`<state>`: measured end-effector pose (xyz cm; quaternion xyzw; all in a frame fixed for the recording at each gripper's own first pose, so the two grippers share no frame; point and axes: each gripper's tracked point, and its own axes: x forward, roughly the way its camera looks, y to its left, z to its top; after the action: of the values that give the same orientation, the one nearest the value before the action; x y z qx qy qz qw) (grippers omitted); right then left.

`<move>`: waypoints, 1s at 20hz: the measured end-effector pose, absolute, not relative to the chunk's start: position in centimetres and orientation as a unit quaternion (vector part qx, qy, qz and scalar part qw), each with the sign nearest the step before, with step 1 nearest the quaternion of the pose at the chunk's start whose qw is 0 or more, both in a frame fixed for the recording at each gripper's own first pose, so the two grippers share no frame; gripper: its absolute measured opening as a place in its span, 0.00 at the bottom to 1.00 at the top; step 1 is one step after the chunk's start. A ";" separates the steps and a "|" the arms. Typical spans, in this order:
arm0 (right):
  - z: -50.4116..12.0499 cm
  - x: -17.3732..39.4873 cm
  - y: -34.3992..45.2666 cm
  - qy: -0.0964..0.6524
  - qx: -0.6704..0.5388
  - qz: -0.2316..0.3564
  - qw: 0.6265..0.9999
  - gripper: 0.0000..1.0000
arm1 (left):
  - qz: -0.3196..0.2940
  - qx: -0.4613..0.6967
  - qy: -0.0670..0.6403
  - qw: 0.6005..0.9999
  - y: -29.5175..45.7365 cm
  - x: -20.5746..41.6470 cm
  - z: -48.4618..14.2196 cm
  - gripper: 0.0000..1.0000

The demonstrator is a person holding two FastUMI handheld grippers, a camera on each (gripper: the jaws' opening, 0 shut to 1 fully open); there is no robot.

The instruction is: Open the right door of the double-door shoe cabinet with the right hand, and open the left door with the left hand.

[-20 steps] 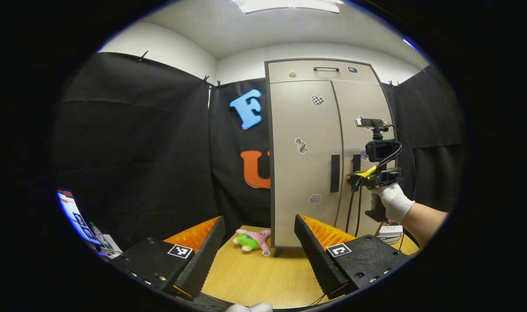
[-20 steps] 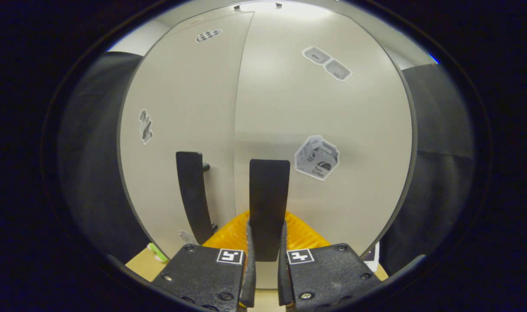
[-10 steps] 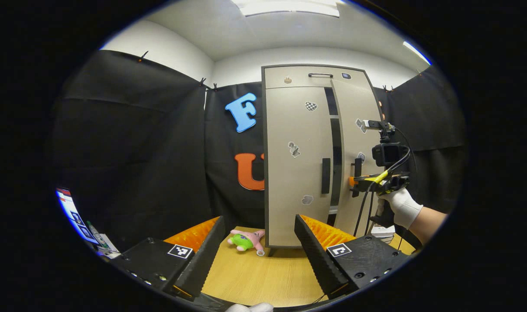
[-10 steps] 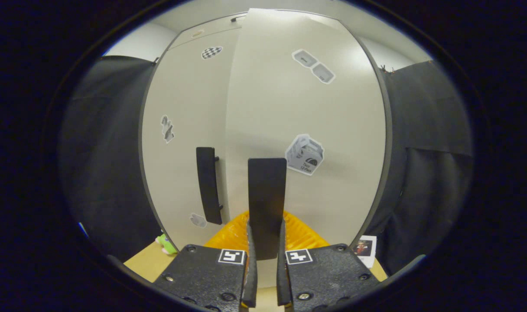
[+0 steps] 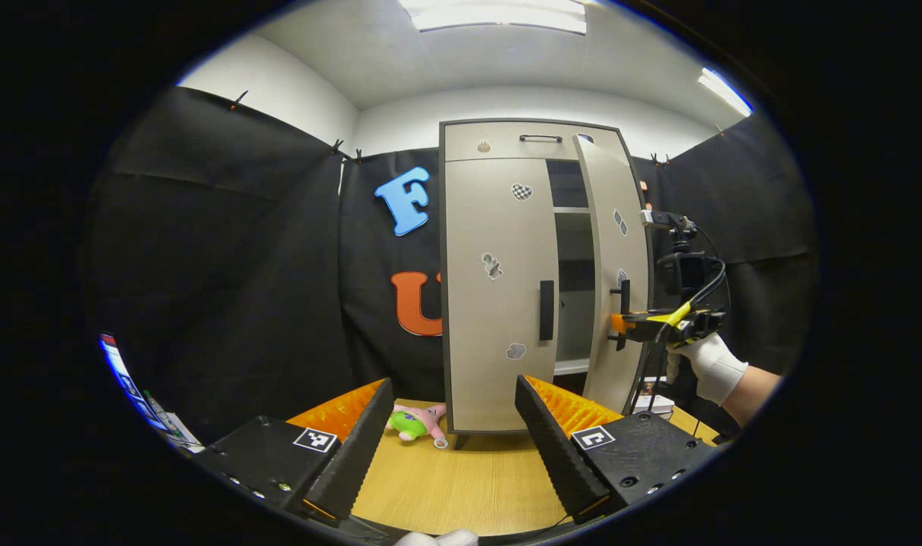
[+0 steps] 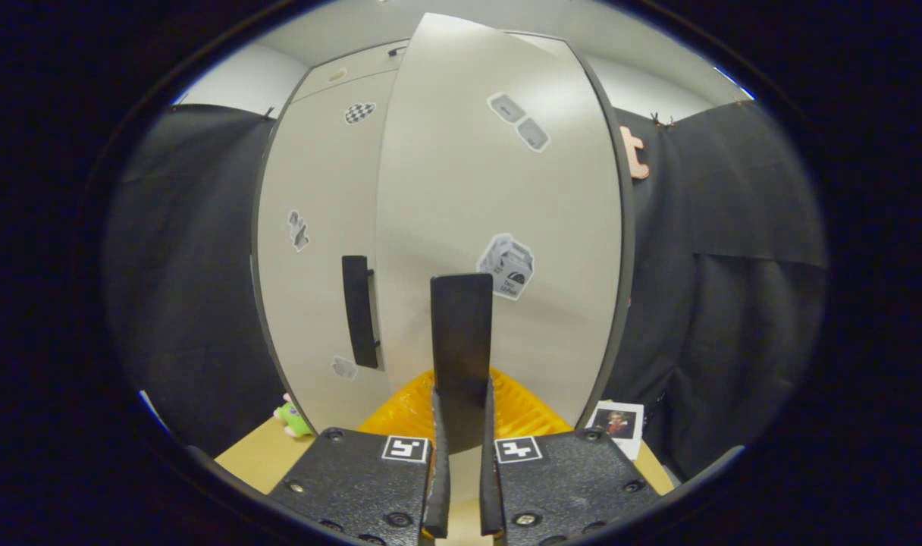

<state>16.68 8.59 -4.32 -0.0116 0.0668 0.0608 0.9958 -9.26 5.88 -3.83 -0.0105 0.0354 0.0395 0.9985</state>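
Note:
The beige shoe cabinet (image 5: 499, 144) stands on the table ahead of me. Its left door (image 5: 495, 288) is closed, with a dark vertical handle (image 5: 546, 309). Its right door (image 5: 620, 258) stands partly open, and shelves show in the gap. A gloved hand (image 5: 707, 364) holds my right gripper (image 5: 619, 324) at that door's handle. In the right gripper view, the right gripper (image 6: 461, 425) is shut on the right door's handle (image 6: 461, 326), with the left door's handle (image 6: 357, 311) beside it. My left gripper (image 5: 453, 383) hangs open, well short of the cabinet.
A pink and green plush toy (image 5: 415, 421) lies on the wooden table (image 5: 461, 493) by the cabinet's left foot. A photo card (image 6: 616, 419) rests near the right door's base. A screen (image 5: 123, 375) glows at far left. A top drawer handle (image 5: 540, 138) sits above the doors.
The right door has swung out from closed to partly open, drawn by the right gripper shut on its handle. The left gripper stays open and has shifted only slightly.

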 end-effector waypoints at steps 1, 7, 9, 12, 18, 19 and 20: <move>-4.3 16.2 8.1 0.067 -0.013 0.059 0.996 0.19 | 0.036 -0.010 0.034 0.999 5.7 -9.5 -3.8 0.96; -4.3 14.0 5.3 0.069 -0.015 0.037 0.997 0.18 | 0.007 -0.015 0.033 0.999 4.1 -8.8 -3.9 0.96; -4.4 13.4 4.3 0.068 -0.013 0.029 0.997 0.18 | -0.005 -0.014 0.033 0.999 3.3 -8.6 -3.8 0.96; -4.4 12.5 2.7 0.069 -0.006 0.013 0.997 0.17 | -0.020 -0.013 0.035 0.999 2.4 -8.3 -4.1 0.96; -4.3 11.3 -0.4 0.072 -0.004 -0.016 0.997 0.13 | -0.049 -0.021 0.040 0.998 0.9 -7.7 -4.5 0.96; -4.3 11.1 -0.8 0.073 -0.002 -0.021 0.997 0.13 | -0.054 -0.022 0.039 0.998 0.5 -7.7 -4.6 0.96; -4.3 11.0 -1.4 0.074 0.000 -0.025 0.997 0.11 | -0.058 -0.023 0.038 0.997 0.2 -7.5 -4.6 0.96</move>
<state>10.99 -1.42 -4.33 0.0004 0.0737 -0.0249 0.9970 -7.54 0.18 -4.62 -0.0233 0.0384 -0.0583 0.9973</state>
